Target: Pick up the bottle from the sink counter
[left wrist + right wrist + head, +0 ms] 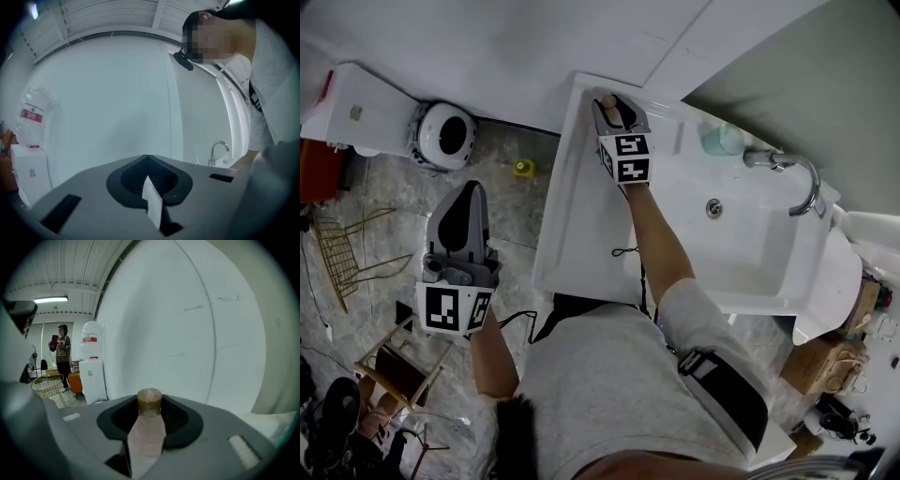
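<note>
Bottle [149, 427] stands upright at counter [572, 216] corner, between right gripper [617, 105] jaws, which are closing on it; firm grip unconfirmed. Lift remains. Left gripper [471, 192] jaws together, empty, aside.

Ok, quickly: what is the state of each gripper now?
Left gripper: closed, empty.
Right gripper: closing around the pale pink bottle with brown cap, not yet gripping.

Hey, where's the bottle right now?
In the head view, the bottle stands at the far left corner of the sink counter, by the wall. It is between the closing jaws of the right claw.
</note>
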The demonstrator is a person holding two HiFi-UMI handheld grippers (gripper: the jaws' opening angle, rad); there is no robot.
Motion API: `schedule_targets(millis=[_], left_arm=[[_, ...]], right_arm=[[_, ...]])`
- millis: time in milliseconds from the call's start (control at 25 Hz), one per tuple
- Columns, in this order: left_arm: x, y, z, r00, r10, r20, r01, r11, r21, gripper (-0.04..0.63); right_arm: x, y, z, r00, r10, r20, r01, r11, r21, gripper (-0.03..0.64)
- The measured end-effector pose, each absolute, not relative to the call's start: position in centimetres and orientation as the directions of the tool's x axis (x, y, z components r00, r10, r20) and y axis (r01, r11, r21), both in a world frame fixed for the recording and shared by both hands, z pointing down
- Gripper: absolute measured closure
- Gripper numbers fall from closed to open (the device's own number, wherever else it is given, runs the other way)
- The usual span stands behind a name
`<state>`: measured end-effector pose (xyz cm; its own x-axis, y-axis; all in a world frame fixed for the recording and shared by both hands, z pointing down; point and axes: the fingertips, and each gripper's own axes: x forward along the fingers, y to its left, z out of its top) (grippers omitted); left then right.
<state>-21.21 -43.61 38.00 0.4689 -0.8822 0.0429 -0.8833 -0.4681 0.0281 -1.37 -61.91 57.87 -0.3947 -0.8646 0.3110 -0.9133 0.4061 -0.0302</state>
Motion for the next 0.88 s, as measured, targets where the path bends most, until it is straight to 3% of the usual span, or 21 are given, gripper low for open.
schedule_targets(millis=[400, 880], left_arm=[[-21.1, -42.4, 36.9, 0.484, -0.875, 0.012, -0.875, -0.483, 0.014, 0.589], [-19.4, -40.7, 34.5, 0.548, -0.835, -0.050, -0.836, -0.548, -0.008, 0.589]], right_arm=[[-2.3, -58.0, 55.8, -0.440, -0.837, 0.325, -0.889, 0.457, -0.028, 0.465], [-0.7, -52.8, 47.8, -0.408, -0.894, 0.186, -0.910, 0.414, -0.006, 0.463]])
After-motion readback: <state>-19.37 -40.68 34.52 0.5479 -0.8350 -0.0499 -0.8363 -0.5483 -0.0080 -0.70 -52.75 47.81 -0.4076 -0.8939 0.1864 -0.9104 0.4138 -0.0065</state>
